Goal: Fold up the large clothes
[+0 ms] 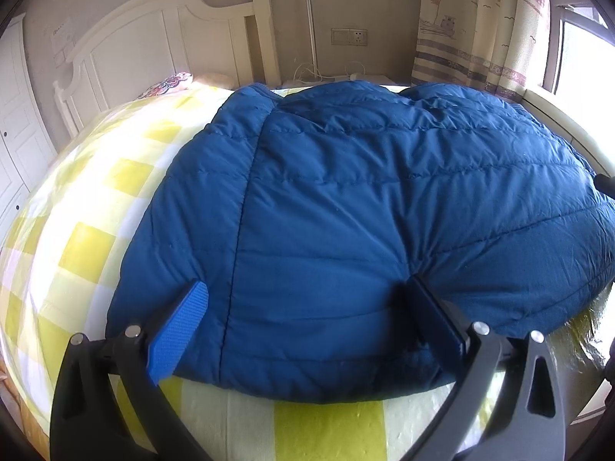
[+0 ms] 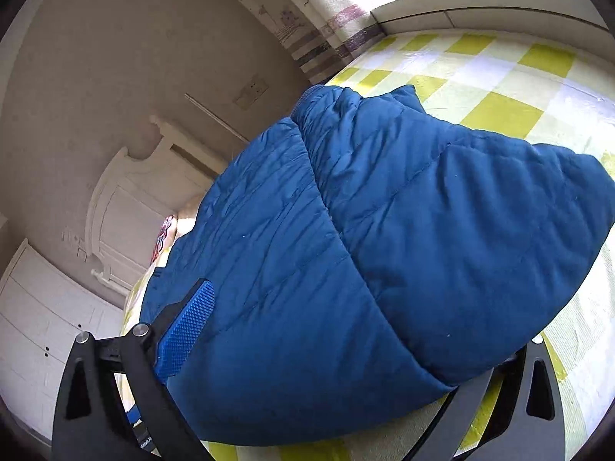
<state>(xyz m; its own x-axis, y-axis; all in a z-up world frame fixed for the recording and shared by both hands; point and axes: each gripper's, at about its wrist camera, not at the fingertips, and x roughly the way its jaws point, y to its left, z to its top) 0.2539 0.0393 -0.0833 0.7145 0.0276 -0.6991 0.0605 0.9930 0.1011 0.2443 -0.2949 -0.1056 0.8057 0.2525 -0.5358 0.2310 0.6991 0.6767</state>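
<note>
Blue quilted puffer jacket [image 1: 365, 211] lies on the yellow-and-white checked bedsheet [image 1: 77, 238], already doubled over; long axis runs away from both cameras toward the white wooden headboard [image 1: 153, 38]. Left gripper [image 1: 307, 319]: jaws spread wide, straddling the near hem, fabric bulging between the fingers, no pinch evident. Right gripper [image 2: 346, 349]: left finger pad [image 2: 188, 330] against the jacket's side; the other finger hidden under the folded edge, so grip state undetermined. Both tools sit at the near edge; judgement: next fold goes forward along that axis.
</note>
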